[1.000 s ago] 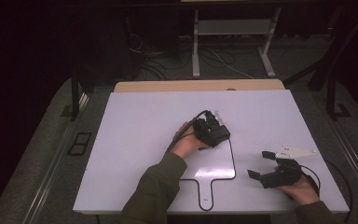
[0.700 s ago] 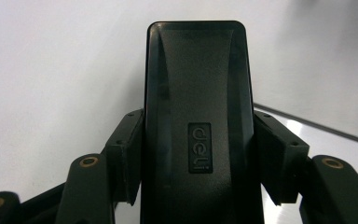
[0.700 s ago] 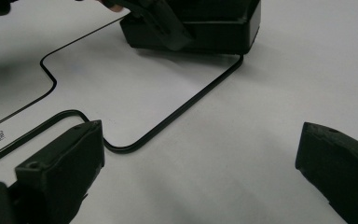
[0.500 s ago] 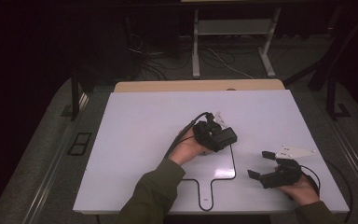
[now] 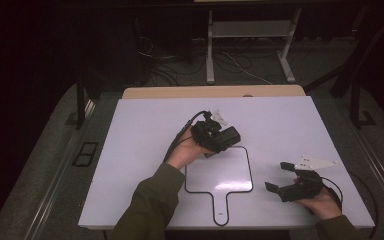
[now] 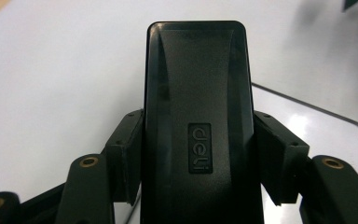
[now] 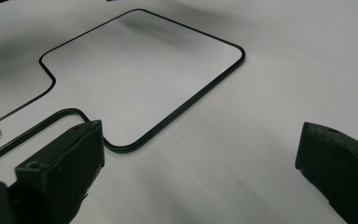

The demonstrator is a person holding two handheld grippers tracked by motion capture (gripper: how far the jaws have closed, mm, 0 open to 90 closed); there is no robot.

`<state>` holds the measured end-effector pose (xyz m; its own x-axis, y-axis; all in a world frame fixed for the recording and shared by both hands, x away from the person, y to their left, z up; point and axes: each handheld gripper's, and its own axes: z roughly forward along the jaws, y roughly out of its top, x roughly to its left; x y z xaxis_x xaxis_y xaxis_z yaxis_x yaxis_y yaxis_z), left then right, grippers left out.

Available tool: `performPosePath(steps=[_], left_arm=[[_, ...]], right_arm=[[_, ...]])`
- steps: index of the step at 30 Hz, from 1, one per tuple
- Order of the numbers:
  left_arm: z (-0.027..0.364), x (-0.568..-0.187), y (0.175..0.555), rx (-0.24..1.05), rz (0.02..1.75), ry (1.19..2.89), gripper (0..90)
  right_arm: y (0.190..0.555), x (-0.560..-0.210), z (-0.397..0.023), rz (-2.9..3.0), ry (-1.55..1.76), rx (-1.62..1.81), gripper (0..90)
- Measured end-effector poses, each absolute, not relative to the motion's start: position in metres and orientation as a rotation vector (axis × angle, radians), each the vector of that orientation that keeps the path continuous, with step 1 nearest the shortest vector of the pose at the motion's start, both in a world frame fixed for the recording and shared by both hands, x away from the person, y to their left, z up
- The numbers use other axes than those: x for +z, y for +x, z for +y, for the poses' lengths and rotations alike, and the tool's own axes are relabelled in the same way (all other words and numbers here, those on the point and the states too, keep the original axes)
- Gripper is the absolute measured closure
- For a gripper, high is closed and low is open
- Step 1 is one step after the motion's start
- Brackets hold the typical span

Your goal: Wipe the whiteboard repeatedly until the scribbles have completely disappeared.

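My left gripper (image 5: 219,137) is shut on a black oblong block (image 5: 228,138) with a raised "deli" mark, which it holds a little above the white board. In the left gripper view the block (image 6: 198,93) stands between the two pads (image 6: 127,151), which press on its sides. Just below it a paddle-shaped black outline (image 5: 219,171) is drawn on the board. My right gripper (image 5: 279,177) rests near the board's front right, jaws wide apart with nothing between them. In the right gripper view this gripper (image 7: 200,156) faces the outline (image 7: 140,79).
The white board (image 5: 140,150) covers most of the table, with a strip of wood (image 5: 210,92) showing at its far edge. A cable (image 5: 180,137) trails from the left gripper across the board. Dark floor, cables and a stand's legs lie beyond the table.
My left gripper has lifted slightly and swung with the black block still held in its jaws. The right gripper has stayed where it was.
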<state>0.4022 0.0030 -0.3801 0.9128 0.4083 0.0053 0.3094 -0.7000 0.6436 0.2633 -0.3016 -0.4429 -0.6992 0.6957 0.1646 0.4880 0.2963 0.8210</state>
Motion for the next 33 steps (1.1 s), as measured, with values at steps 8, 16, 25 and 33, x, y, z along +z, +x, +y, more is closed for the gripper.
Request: performPosePath(steps=[8, 16, 25, 33], left_arm=[[0.019, -0.378, 0.435, 0.22, 0.606, 2.384, 39.2], [0.012, -0.382, 0.463, 0.252, 0.644, 2.387, 39.2], [-0.004, -0.4, 0.488, 0.262, 0.659, 2.437, 39.2], [-0.017, -0.418, 0.504, 0.268, 0.706, 2.465, 39.1]], right_arm=[[0.263, -0.443, -0.302, 2.339, 1.09, 1.361, 0.2], [0.264, -0.443, -0.302, 2.339, 1.09, 1.365, 0.3], [0.263, -0.443, -0.301, 2.348, 1.092, 1.373, 0.2], [0.262, -0.443, -0.303, 2.339, 1.092, 1.387, 0.3]])
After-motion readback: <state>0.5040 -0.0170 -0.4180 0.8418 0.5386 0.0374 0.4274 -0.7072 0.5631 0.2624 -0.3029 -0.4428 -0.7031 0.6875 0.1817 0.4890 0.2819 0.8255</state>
